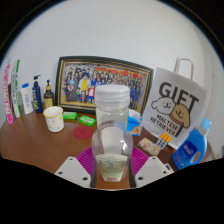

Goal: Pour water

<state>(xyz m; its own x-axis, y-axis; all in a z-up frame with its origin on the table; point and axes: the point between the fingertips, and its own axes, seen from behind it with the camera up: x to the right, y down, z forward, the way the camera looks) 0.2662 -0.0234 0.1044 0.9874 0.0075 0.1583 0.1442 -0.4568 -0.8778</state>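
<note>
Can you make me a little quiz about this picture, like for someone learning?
1. True or false: the clear glass jar with a white lid stands between the fingers of the gripper.
2. What stands just behind the jar, against the wall? A) a framed group photo B) a television C) a window
3. Fill in: the small cream-coloured cup sits on the brown wooden ____.

Key:
1. True. The pink pads sit at either side of the jar's base.
2. A, the dark-framed group photo.
3. Table.
</note>
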